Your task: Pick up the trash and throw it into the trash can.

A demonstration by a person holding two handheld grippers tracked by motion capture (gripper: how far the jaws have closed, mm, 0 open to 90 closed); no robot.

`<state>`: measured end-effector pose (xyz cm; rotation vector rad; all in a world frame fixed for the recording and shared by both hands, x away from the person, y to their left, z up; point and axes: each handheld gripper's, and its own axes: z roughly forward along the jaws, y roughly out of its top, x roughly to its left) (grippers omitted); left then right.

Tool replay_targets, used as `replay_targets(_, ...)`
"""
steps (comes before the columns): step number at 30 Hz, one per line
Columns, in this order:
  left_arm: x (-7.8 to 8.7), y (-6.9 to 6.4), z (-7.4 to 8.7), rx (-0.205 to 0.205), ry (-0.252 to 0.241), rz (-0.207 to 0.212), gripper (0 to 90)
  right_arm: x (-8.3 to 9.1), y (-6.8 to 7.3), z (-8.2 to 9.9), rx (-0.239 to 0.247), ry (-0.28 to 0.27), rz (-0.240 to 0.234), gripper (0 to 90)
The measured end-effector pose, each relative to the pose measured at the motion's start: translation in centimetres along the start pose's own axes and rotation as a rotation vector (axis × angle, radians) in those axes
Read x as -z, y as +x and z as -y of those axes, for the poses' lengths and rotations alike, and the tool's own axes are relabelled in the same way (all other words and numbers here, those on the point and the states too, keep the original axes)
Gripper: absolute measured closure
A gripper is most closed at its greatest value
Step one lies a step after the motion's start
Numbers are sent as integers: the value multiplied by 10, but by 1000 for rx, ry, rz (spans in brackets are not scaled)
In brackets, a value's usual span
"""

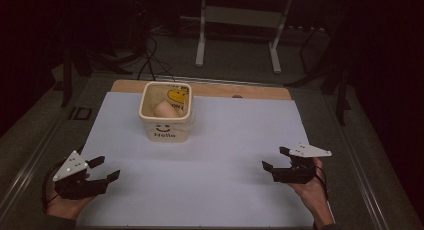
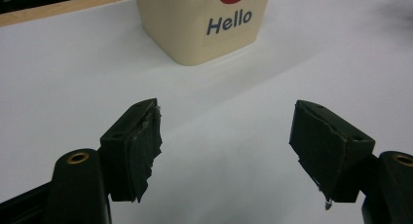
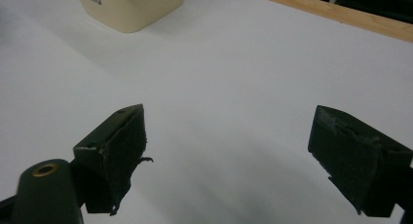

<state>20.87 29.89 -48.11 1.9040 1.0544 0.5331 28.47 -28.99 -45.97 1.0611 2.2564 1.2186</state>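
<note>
A cream bin (image 1: 165,112) with a smiley face and the word "Hello" on its front stands on the white mat (image 1: 225,155), toward the back left of centre. Inside it lie a tan rounded object (image 1: 165,109) and something yellow with a smiley (image 1: 179,96). My left gripper (image 1: 106,168) is held open near the front left corner of the mat, nothing between its jaws. My right gripper (image 1: 274,158) is open at the front right, also with nothing in it. The left gripper view has the bin (image 2: 202,24) straight ahead of the left gripper (image 2: 226,131). In the right gripper view the bin (image 3: 129,7) is at the upper left, beyond the right gripper (image 3: 229,141).
The white mat covers a wooden tabletop whose edge (image 1: 240,91) shows along the back. Behind the table stand a white-legged desk frame (image 1: 239,37) and dark cables (image 1: 147,60) on the floor. Metal rails run along both sides of the table.
</note>
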Motion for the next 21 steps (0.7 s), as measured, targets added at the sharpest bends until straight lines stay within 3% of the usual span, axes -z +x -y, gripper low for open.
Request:
replay_targets(9, -1, 0, 0, -3, 0, -2, 268, -2, 3, 1, 31, -10, -20, 131)
replay_targets(21, -1, 1, 0, -2, 1, -5, 268, -2, 2, 1, 36, -13, -29, 131)
